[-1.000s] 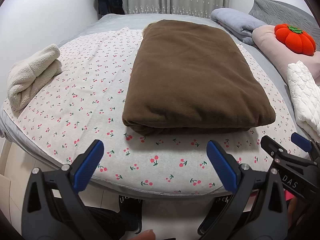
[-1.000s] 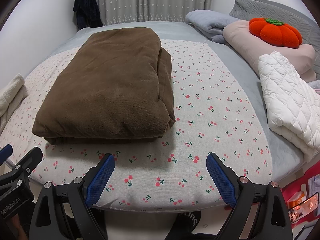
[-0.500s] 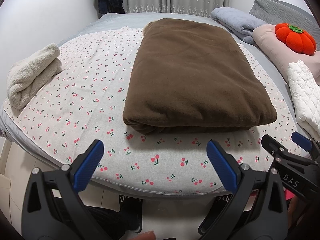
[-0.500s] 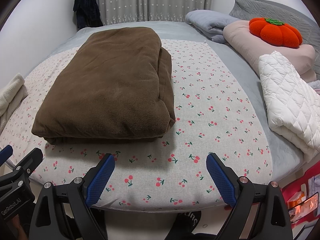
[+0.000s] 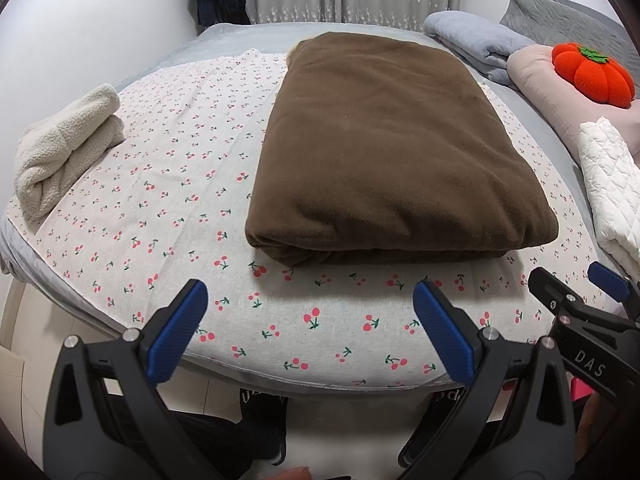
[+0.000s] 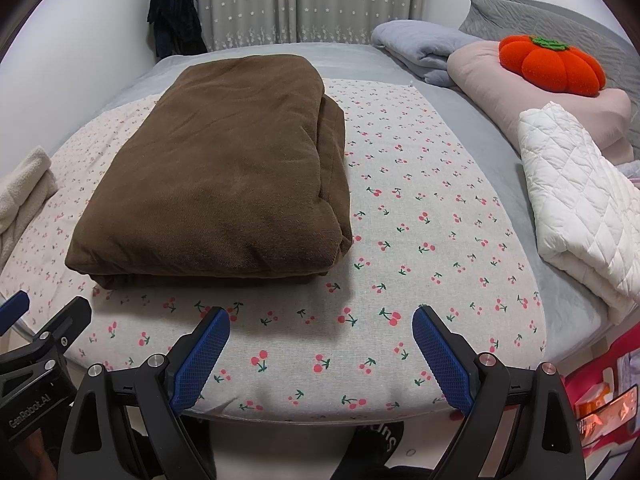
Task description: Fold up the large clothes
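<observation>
- Grippers: left gripper (image 5: 306,316) and right gripper (image 6: 321,342) both spread wide, nothing between the blue pads, held side by side off the near edge of the bed.
- Directly under and ahead of both: cherry-print sheet (image 5: 132,216), bare and flat.
- Just beyond the fingertips: brown blanket (image 5: 380,152), a thick rectangular stack, near fold facing the claws; ahead and right of the left claw, ahead and left of the right.
- Layered edges show on its right side in the right wrist view.
- Judgement: folding looks close to finished.
- Risk: pinching only the top layer would peel the stack open; dragging could wrinkle the sheet.
- Far left: cream fleece (image 5: 60,152). Far right: white quilted pad (image 6: 580,208), orange pumpkin cushion (image 6: 550,65).
</observation>
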The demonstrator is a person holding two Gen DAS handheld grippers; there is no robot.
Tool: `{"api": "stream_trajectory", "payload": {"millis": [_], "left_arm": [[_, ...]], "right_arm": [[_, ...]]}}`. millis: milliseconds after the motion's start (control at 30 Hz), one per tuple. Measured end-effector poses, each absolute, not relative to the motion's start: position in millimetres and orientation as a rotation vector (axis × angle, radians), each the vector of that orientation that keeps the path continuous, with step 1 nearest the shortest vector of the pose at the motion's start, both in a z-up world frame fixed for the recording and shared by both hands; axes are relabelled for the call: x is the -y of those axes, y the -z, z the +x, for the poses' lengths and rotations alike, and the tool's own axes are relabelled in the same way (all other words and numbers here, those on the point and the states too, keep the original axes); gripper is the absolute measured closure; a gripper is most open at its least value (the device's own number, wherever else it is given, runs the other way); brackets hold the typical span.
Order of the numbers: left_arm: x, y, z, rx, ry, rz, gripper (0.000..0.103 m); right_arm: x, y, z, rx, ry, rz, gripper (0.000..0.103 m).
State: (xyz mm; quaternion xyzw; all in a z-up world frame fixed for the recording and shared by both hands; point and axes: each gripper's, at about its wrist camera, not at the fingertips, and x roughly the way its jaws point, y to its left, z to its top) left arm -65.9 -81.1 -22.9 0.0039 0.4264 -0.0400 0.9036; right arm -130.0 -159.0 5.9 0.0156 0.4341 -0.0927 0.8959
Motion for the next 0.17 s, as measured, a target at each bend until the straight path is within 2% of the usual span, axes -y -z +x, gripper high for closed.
{"api": "stream_trajectory", "payload": {"millis": [167], "left_arm": [[80.5,29.6,-59.5,-0.901,0.097,-0.005,0.001]], "right_arm": [[157.2,-3.6,-127.6,-0.904,0.176,0.037,0.009]]}}
